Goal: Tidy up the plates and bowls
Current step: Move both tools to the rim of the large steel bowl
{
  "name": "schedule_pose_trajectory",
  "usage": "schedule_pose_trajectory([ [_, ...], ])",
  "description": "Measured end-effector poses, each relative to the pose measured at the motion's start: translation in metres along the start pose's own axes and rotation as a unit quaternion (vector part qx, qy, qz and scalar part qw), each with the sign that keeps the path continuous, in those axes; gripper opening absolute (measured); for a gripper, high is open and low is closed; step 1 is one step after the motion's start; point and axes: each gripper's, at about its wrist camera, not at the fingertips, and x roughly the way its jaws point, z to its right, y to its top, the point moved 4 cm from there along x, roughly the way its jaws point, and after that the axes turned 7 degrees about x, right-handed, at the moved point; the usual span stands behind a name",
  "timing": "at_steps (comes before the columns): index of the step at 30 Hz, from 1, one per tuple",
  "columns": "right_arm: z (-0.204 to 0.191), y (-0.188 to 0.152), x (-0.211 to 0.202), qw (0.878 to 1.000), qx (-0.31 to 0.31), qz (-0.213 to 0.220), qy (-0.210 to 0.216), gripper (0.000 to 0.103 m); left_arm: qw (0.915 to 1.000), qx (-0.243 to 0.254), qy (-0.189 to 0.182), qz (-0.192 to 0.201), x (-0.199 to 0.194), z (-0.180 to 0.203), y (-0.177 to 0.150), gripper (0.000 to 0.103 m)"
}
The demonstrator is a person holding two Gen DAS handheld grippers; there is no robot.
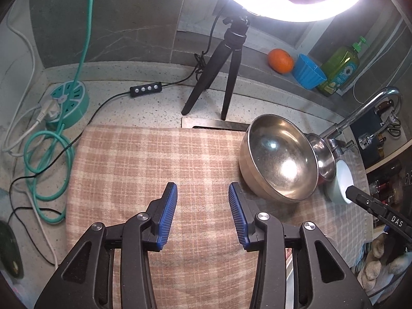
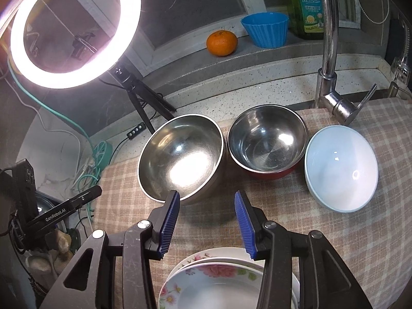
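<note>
Three bowls stand in a row on a checked cloth point(image 2: 360, 231): a large steel bowl point(image 2: 180, 157), a steel bowl with a red outside point(image 2: 267, 144) and a pale blue bowl point(image 2: 341, 167). Flowered plates point(image 2: 216, 280) are stacked at the near edge, under my right gripper point(image 2: 206, 198). That gripper is open and empty, just short of the large steel bowl's near rim. My left gripper point(image 1: 203, 190) hangs open over bare cloth point(image 1: 154, 159), left of the large steel bowl point(image 1: 279, 157). The red-sided bowl point(image 1: 323, 154) and the pale blue bowl point(image 1: 341, 180) are partly hidden behind it.
A ring light on a black tripod point(image 1: 219, 72) stands at the back with its cable and switch point(image 1: 145, 89). A teal power strip point(image 1: 68, 103) and coiled cords lie left. An orange point(image 2: 222, 42), a blue cup point(image 2: 265, 29), a soap bottle point(image 2: 306, 2) and the tap point(image 2: 329, 59) stand behind.
</note>
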Motion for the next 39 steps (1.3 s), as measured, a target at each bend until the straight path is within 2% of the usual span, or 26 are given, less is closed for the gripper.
schedule_pose_trajectory([
  [4, 0.001, 0.001, 0.000, 1.000, 0.012, 0.014, 0.011, 0.041, 1.0000, 0.006, -0.004, -0.002, 0.008, 0.005, 0.004, 0.040],
  [9, -0.002, 0.004, 0.002, 0.999, -0.002, 0.034, 0.002, 0.041, 0.9998, 0.014, -0.012, -0.003, 0.020, 0.015, 0.013, 0.040],
  [15, -0.004, 0.005, 0.021, 1.000, -0.001, -0.001, -0.012, 0.041, 0.9995, 0.016, -0.025, -0.006, 0.034, 0.026, 0.026, 0.040],
  [22, 0.009, 0.009, 0.037, 0.998, 0.054, -0.027, 0.013, 0.040, 0.9992, 0.016, -0.035, -0.013, 0.047, 0.034, 0.033, 0.040],
  [28, 0.019, 0.016, 0.050, 0.995, 0.091, -0.037, 0.021, 0.032, 0.9989, 0.009, -0.041, -0.022, 0.058, 0.036, 0.038, 0.037],
  [36, 0.022, 0.018, 0.063, 0.993, 0.105, -0.051, 0.028, 0.026, 0.9991, 0.015, -0.034, -0.022, 0.065, 0.040, 0.047, 0.028],
  [39, 0.021, 0.018, 0.067, 0.993, 0.104, -0.054, 0.028, 0.022, 0.9990, 0.016, -0.034, -0.024, 0.068, 0.041, 0.048, 0.022],
])
